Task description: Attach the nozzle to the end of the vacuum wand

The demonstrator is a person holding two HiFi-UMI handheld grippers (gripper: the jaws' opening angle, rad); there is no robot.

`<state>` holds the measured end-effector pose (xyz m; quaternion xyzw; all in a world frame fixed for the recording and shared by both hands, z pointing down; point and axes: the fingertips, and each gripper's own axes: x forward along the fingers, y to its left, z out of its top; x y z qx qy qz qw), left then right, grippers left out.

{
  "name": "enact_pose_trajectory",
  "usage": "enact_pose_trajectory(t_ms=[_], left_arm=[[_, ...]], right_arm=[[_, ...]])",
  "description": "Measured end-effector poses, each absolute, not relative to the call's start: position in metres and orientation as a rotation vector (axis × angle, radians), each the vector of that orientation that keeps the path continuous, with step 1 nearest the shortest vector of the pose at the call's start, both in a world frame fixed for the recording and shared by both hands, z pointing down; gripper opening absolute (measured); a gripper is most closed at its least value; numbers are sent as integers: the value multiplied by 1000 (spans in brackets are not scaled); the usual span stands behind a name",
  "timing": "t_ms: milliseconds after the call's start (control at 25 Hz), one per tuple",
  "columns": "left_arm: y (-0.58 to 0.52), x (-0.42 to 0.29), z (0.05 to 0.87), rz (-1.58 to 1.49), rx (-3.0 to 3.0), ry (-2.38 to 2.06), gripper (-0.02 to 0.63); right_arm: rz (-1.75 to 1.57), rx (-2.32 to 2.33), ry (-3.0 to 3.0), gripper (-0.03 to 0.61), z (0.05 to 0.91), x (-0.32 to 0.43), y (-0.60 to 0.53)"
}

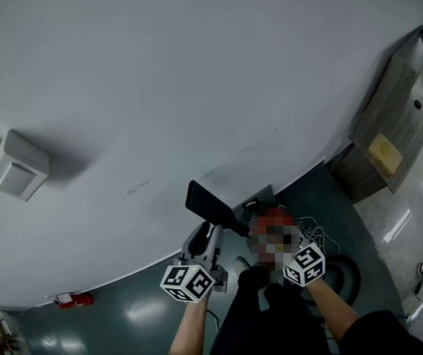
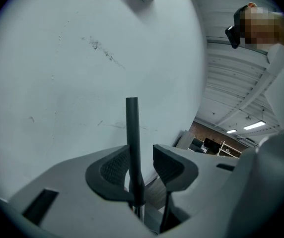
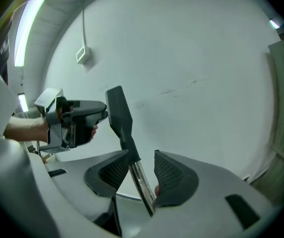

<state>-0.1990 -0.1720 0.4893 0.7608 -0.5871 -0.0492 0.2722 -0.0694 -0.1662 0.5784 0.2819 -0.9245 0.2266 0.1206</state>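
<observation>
The flat black nozzle (image 1: pixel 210 204) sits on the end of the chrome wand (image 3: pixel 141 180) and points up at the white wall. In the left gripper view the nozzle (image 2: pixel 132 133) stands edge-on between the jaws of my left gripper (image 2: pixel 142 167), which is open, with a gap beside the right pad. My right gripper (image 3: pixel 141 170) is open around the wand just below the nozzle (image 3: pixel 118 110), with clear space on the right. In the head view the left gripper (image 1: pixel 204 235) is under the nozzle. The right marker cube (image 1: pixel 305 263) shows, but the right jaws are hidden.
A white wall box (image 1: pixel 18 167) is mounted on the left of the wall. A wooden cabinet (image 1: pixel 389 139) stands at the right. Cables (image 1: pixel 322 239) and a red object (image 1: pixel 75 299) lie on the dark green floor. The left gripper (image 3: pixel 75 120) shows in the right gripper view.
</observation>
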Motion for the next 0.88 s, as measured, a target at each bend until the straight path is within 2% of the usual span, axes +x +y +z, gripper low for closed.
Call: enact_pose_trajectory(t_ms=[320,480,880], left_arm=[[-160,-185,479,-153,2043,-1593,149],[-151,-177,468,-157,2062,-1600,103],[-130,-152,425,-149,2193,-1545,36]], right_arm=[[675,789,-2773,143,542,-60,-154],[715,784,-2831,104,515,-60,-154],[841,800,-2932,38,441,-68,-152]])
